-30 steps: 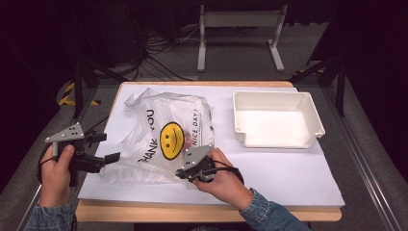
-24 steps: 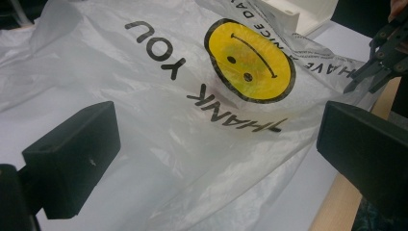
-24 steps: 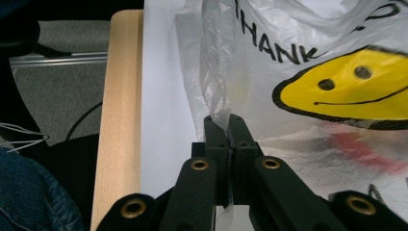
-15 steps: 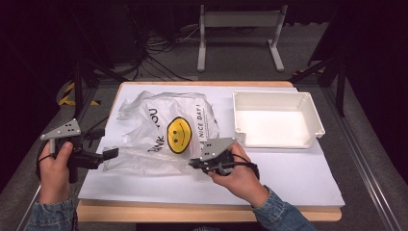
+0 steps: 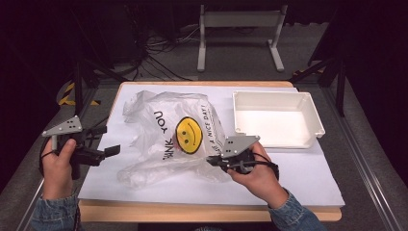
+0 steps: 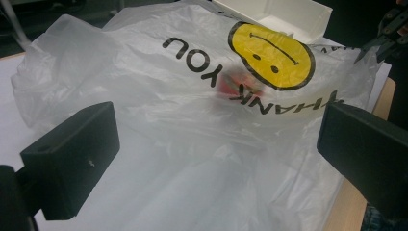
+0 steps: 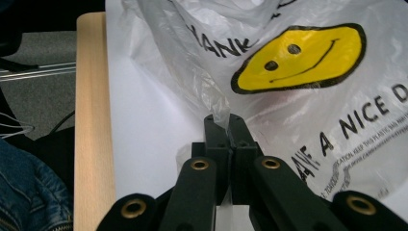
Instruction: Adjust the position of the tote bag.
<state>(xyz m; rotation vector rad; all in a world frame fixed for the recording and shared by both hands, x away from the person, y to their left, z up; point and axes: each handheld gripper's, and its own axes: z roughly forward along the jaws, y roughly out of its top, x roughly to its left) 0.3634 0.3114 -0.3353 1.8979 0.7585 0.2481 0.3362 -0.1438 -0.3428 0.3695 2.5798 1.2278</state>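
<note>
At the left edge of the table (image 5: 144,207), the left gripper (image 5: 108,150) was held just off the white sheet (image 5: 308,178) that covered the tabletop, its jaws pointing toward the plastic bag (image 5: 163,130). In the left gripper view those jaws stood wide apart with nothing clamped between them, the bag's film lying beyond and below them. The person's left hand (image 5: 57,166) wrapped the gripper's handle, a denim sleeve (image 5: 55,216) at the wrist.

The thin, translucent plastic bag lay crumpled on the left half of the white sheet, printed with "THANK YOU", a yellow smiley face (image 5: 188,135) and "HAVE A NICE DAY". A reddish thing showed faintly through the film in the left gripper view (image 6: 235,86); what it was could not be told.

At the bag's near right corner was the right gripper (image 5: 211,161), held in the right hand (image 5: 255,171). In the right gripper view its jaws were pressed together on a pinched fold of the bag's film (image 7: 219,113), which rose from between the tips.

Further right, at the far right of the sheet, stood a white rectangular tray (image 5: 317,125), just beside the bag.
</note>
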